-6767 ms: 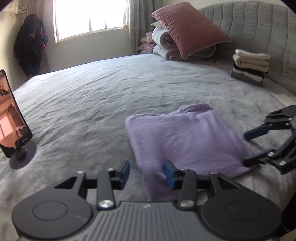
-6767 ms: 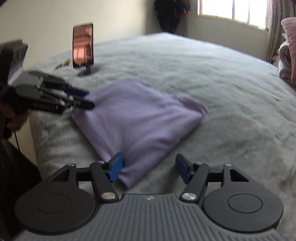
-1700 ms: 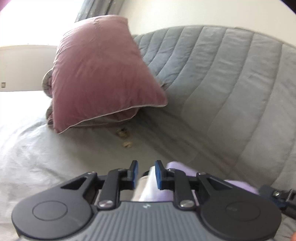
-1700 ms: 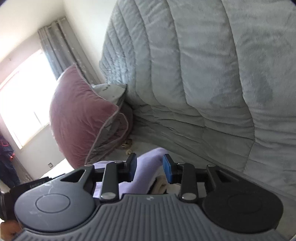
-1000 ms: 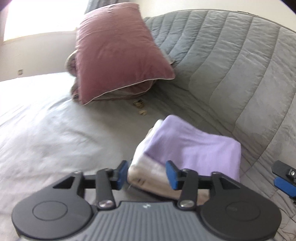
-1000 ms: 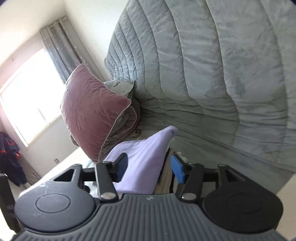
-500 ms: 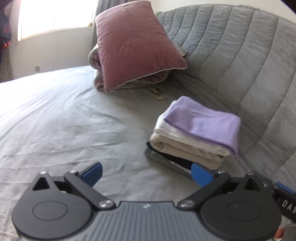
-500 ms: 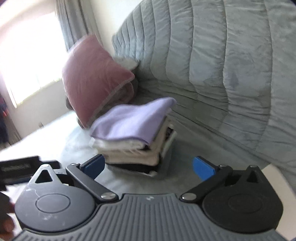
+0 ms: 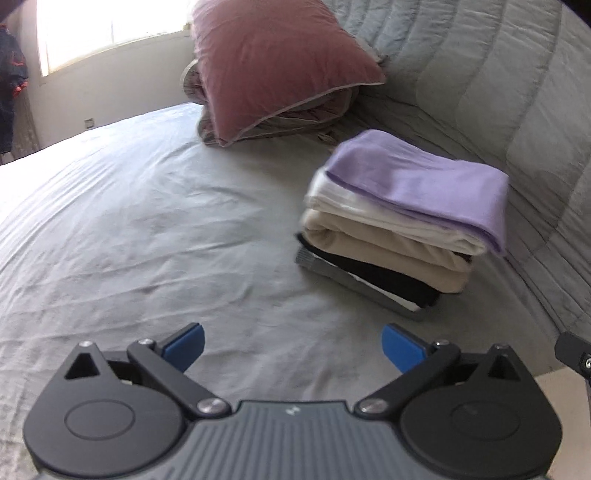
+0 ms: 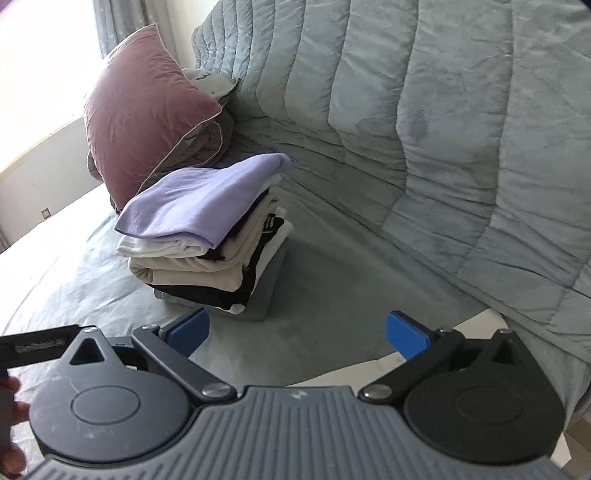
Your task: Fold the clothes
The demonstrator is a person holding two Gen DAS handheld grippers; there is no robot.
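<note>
Left gripper [image 9: 291, 345]: jaws spread wide, nothing between the blue pads [image 9: 184, 345]; it hangs over bare sheet, short of the stack. Its black body also shows at the left edge of the right wrist view.
Right gripper [image 10: 297, 334]: jaws spread wide too, empty; blue pads [image 10: 406, 334] apart, with the stack just beyond the left pad. A corner of it shows at the right edge of the left wrist view.
Hand [image 10: 9, 424]: fingertips show at the lower left of the right wrist view, beside the left gripper's body.
Stack [image 9: 391, 240]: folded clothes piled on the bed, close to the headboard, clear of both grippers.
Lilac top [image 9: 417, 181]: folded, lying on top of the stack, its near edge hanging slightly past the layers below.
Lower layers: white, then cream [image 10: 192, 271], then black, then a grey piece at the bottom, touching the sheet.
Sheet [image 9: 147, 221]: grey, lightly creased, bare in front of the left gripper.
Headboard [image 10: 443, 110]: grey, quilted in vertical panels, rising just behind the stack.
Pillow [image 9: 280, 59]: dusty pink, leaning on folded bedding beside the headboard, near the stack but apart from it.
Window [image 9: 110, 29]: bright, behind the pillow.
</note>
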